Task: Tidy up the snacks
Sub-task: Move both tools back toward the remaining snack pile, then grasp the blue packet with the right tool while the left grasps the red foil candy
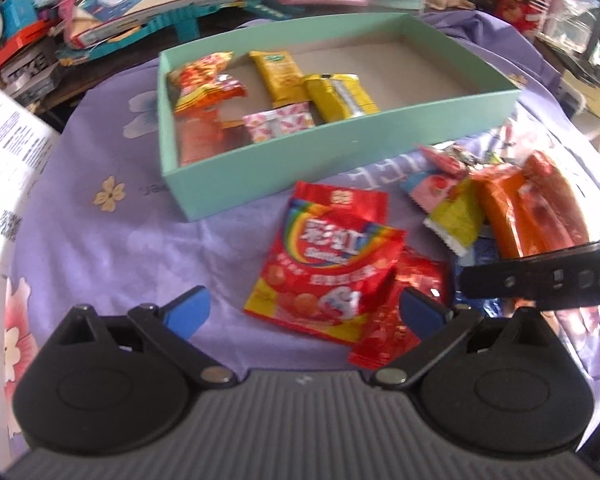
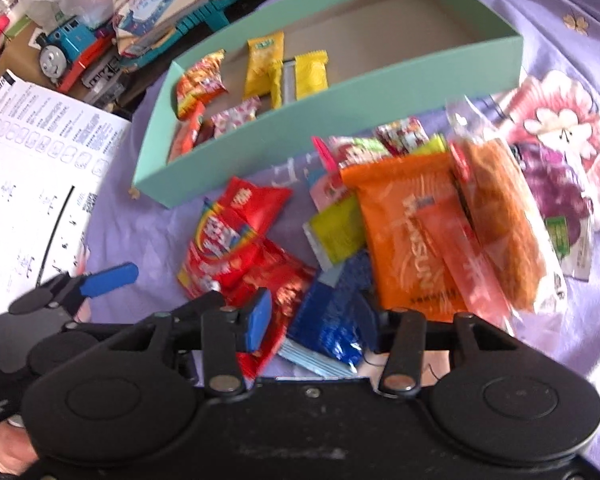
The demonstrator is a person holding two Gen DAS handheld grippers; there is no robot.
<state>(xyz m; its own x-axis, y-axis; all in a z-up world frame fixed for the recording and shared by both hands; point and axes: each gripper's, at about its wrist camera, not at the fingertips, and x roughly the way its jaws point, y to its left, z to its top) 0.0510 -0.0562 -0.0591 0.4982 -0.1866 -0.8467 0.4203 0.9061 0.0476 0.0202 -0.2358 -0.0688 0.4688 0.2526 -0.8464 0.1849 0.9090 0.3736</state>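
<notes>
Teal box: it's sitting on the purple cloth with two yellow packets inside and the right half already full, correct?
Not quite. The teal box sits on the purple cloth with two yellow packets inside, but its right half is bare cardboard, as the left wrist view shows.

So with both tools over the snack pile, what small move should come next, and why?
Probably close the right tool on the blue packet. Its blue pads sit on either side of that packet, apparently open, at the near edge of the loose pile on the purple cloth. The left tool is open around the red rainbow bag, nothing gripped. The green box has bare floor at its far end.
</notes>
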